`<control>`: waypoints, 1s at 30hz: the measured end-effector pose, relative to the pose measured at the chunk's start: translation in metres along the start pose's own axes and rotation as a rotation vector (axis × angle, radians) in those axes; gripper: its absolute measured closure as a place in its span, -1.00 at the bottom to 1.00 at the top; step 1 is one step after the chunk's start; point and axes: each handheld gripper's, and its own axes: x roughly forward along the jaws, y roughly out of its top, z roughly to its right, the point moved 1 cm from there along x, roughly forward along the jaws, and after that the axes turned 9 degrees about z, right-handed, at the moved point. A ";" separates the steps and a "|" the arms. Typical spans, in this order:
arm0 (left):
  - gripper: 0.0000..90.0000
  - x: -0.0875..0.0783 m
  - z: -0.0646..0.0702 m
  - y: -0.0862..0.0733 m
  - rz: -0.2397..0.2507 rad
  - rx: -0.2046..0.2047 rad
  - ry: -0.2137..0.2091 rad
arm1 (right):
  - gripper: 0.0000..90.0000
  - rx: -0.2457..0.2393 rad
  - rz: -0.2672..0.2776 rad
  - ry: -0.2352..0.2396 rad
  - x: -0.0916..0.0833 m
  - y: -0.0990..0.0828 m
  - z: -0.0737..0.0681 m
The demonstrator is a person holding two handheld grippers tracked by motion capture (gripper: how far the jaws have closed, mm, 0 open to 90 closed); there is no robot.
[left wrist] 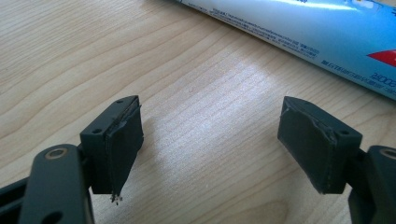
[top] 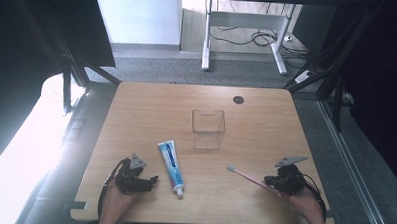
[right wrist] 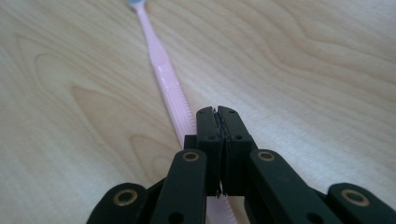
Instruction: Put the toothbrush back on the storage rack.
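The right claw (right wrist: 218,112) was clamped on the pink toothbrush (right wrist: 164,77), low over the worktop (top: 146,115), nearer the person than the clear box (top: 208,128); the next move was probably lifting it there. The left claw (left wrist: 210,135) gaped empty beside the toothpaste tube (left wrist: 299,28)

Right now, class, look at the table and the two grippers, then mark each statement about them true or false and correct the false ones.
1. The right gripper is shut on the pink toothbrush. True.
2. The toothpaste tube stands inside the clear container. False: it lies flat on the table, in front of the container.
3. The left gripper has its jaws apart with nothing between them. True.
4. The toothbrush head points toward the person. False: its head points away from the right gripper, toward the middle of the table.
5. The clear container holds nothing. True.
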 end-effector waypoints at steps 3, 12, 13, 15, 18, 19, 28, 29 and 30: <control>-0.50 0.000 0.000 0.000 0.002 0.000 0.000 | 0.94 0.000 0.001 0.005 -0.001 -0.002 -0.004; -0.50 0.000 0.001 0.000 0.003 -0.001 0.000 | 0.93 -0.014 -0.004 0.023 -0.009 -0.008 -0.018; -0.50 0.000 0.001 0.000 0.003 -0.001 0.000 | 0.93 -0.011 -0.005 0.027 -0.009 -0.008 -0.019; -0.50 0.000 0.001 0.000 0.003 0.000 0.001 | 0.93 -0.014 -0.007 0.027 -0.010 -0.009 -0.020; -0.50 -0.001 0.000 0.000 0.004 -0.001 -0.001 | 0.93 -0.015 -0.010 0.031 -0.011 -0.009 -0.022; -0.50 0.000 0.000 0.000 0.004 -0.002 -0.001 | 0.93 -0.017 -0.011 0.029 -0.012 -0.009 -0.022; -0.50 0.000 0.000 0.001 0.007 -0.002 -0.003 | 0.85 -0.024 -0.022 0.020 -0.015 -0.005 -0.020; -0.50 0.000 0.001 0.001 0.006 -0.003 -0.005 | 0.84 -0.026 -0.028 0.019 -0.015 -0.004 -0.019; -0.50 0.000 0.001 0.001 0.005 -0.002 -0.005 | 0.82 -0.027 -0.032 0.020 -0.016 -0.003 -0.019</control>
